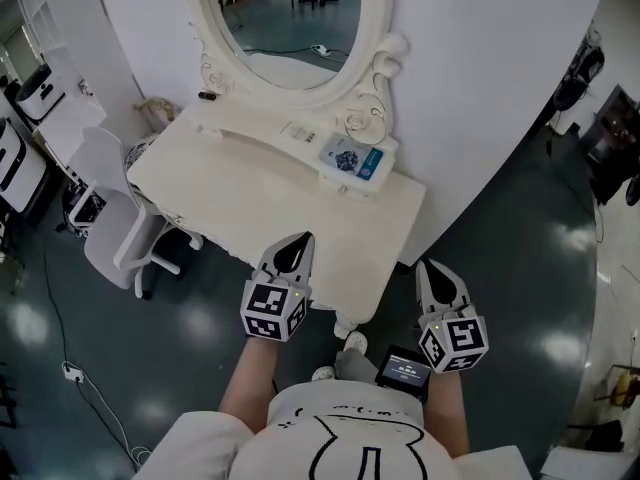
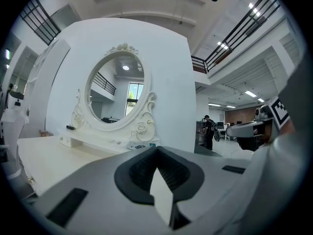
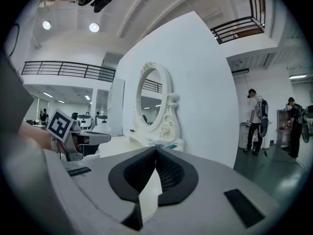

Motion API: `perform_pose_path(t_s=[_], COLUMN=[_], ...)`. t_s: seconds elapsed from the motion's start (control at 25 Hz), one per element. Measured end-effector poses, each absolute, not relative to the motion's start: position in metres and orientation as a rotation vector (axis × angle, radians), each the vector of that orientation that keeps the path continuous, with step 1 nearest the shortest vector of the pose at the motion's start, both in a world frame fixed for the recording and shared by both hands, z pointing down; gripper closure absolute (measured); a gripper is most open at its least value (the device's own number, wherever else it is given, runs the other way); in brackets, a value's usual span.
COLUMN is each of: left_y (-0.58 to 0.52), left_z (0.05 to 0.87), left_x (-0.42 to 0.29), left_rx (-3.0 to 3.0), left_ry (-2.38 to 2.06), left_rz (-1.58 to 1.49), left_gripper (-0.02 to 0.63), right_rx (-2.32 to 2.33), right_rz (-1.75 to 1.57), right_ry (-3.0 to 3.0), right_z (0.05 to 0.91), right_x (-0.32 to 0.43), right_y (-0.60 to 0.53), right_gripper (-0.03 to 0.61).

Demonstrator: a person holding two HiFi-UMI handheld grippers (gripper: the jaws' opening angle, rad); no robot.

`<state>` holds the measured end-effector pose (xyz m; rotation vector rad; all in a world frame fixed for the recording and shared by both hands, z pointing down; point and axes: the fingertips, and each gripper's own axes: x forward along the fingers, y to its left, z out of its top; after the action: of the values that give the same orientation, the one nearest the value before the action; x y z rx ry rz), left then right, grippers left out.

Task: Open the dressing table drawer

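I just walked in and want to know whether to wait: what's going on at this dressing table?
A person stands in front of the cream dressing table with a hand-held gripper in each hand. The left hand-held gripper is over the table's front edge, and the right hand-held gripper is just off its near corner. Both are shut and hold nothing. The drawer itself isn't visible from above, and nothing has been gripped yet.

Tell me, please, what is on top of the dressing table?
An oval mirror on a raised shelf, a blue-and-white packet and a small dark object. The tabletop hides any drawer front.
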<state>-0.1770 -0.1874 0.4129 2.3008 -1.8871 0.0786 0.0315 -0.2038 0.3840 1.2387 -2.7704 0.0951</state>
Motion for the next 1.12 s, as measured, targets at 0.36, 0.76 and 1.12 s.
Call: perform_pose_path(t_s=[0.36, 0.76, 1.12], left_y=[-0.253, -0.294, -0.318], left_z=[0.406, 0.422, 0.454], left_x=[-0.175, -0.167, -0.16], left_rx=[2.278, 2.208, 2.218], left_ry=[-1.934, -1.962, -1.824], left_rz=[0.099, 0.172, 0.261], left_gripper=[0.594, 0.594, 0.495], right_rx=[1.186, 1.087, 1.061], right_rz=[0.12, 0.167, 0.245], right_ry=[-2.811, -2.84, -2.797], right_z=[0.385, 0.396, 0.422], right_x=[0.03, 0.033, 0.023], right_y=[-0.277, -0.326, -0.344], right_gripper=[0.554, 0.554, 0.554])
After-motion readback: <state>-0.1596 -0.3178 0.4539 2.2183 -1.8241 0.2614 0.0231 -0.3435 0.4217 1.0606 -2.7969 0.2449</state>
